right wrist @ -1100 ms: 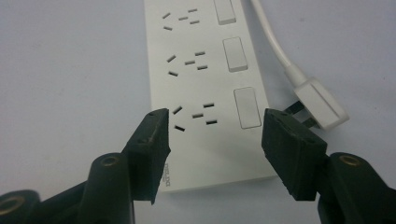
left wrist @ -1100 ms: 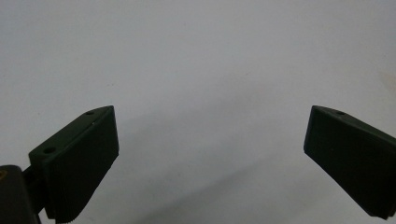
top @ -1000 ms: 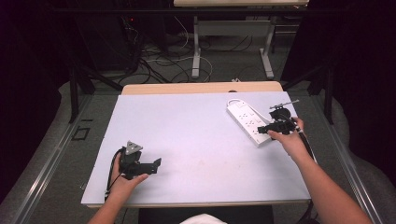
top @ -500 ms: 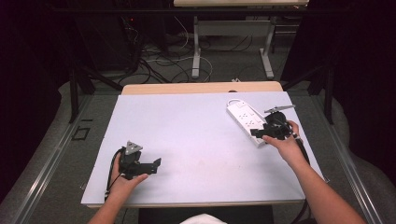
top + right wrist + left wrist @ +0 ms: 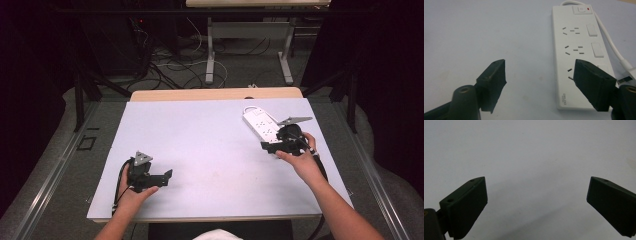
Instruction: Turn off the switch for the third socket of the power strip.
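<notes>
The power strip [image 5: 261,125] lies at about two o'clock on the worktop [image 5: 200,145]. The right gripper [image 5: 539,82] has just been opening its jaws, nothing between them, apparently after letting go. The left gripper [image 5: 167,175] rests wide at seven o'clock. Next likely calls for regrasping the strip squarely.

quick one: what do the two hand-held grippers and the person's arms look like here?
Both are black. The left hand-held gripper carries a grey three-cornered plate on top and trails a black cable; the right hand-held gripper has the same plate and cable. Its jaws are chunky wedge-shaped black blocks with small holes. Forearms are bare, with no sleeves in view.
</notes>
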Tool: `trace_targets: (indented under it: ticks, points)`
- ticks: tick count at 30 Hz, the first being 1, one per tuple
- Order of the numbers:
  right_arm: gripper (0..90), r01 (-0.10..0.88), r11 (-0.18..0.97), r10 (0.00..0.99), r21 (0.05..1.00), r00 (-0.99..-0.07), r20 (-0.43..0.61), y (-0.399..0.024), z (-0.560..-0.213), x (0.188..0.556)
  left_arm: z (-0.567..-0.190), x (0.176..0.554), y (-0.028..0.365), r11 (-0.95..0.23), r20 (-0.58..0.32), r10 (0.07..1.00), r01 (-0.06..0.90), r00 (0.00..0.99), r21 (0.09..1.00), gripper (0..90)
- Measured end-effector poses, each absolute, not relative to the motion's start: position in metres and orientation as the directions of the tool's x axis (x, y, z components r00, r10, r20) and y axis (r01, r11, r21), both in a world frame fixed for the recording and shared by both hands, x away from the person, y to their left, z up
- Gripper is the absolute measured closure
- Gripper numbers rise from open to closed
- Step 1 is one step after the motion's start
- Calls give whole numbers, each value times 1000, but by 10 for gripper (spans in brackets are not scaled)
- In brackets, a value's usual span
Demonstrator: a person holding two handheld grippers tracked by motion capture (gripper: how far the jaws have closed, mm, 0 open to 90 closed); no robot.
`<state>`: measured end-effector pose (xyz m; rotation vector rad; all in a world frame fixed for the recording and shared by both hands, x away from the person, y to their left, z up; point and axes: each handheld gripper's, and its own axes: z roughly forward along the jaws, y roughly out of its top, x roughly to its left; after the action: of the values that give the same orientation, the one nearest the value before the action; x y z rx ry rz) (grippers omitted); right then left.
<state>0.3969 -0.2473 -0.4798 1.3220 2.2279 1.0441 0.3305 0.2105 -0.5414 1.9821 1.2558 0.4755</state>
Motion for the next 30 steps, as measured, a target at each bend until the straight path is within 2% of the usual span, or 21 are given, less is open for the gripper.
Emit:
trace_targets:
  ticks: [9, 30]
  points:
    - [157, 567, 290, 837, 771, -541, 84, -237, -478, 383, -542, 331, 210, -250, -76, 889, 618, 451, 746, 31]
    - [152, 528, 270, 818, 805, -567, 97, -226, -494, 350, -542, 330, 209, -243, -85, 890, 624, 447, 743, 31]
